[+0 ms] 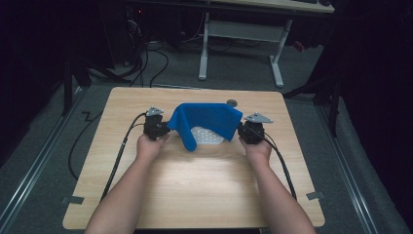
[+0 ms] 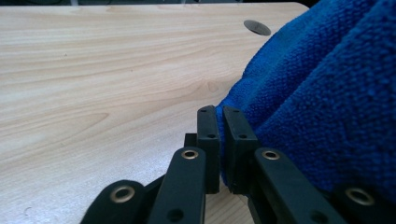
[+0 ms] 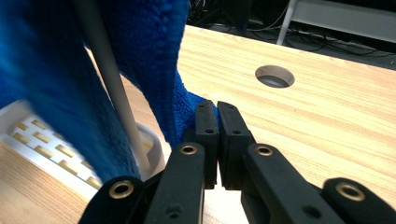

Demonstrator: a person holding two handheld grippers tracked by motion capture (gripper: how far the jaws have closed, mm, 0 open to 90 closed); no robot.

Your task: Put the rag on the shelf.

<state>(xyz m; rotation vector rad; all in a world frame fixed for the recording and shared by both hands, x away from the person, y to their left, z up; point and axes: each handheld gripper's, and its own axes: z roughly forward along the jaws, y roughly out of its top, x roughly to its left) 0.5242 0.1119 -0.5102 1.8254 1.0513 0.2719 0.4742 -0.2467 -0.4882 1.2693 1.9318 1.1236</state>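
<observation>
Left hand (image 1: 150, 144) comes in from the bottom of the high view, wrapped around the left gripper (image 1: 157, 127), cable trailing back off the table's left side. In the left gripper view its jaws are pinched nearly together on an edge of the blue towel (image 2: 327, 102); only a thin sliver of cloth sits between them, so it has a firm hold. The gripper sits low, close over the wooden table (image 1: 195, 195).

Middle: the blue towel (image 1: 207, 119) hangs stretched between the two grippers, lifted off the wood, sagging a bit at its left corner (the fold drops toward the near side). It drapes over a white slotted basket (image 1: 207, 135), which stands on the table about centre, slightly toward the far half. The basket's perforated floor and rim (image 3: 28, 135) show in the right gripper view, with a white rod or handle (image 3: 107, 79) running up across the cloth; can't tell what it attaches to.

Right: right hand (image 1: 257, 148) holds the right gripper (image 1: 249, 130), grey three-cornered plate on top. Its jaws are likewise closed almost flush, clamping the towel's other edge (image 3: 187, 112), just beside the basket rim.

Far edge of the table has a round cable hole (image 1: 232, 103), behind the towel, also seen at (image 3: 274, 76).
</observation>
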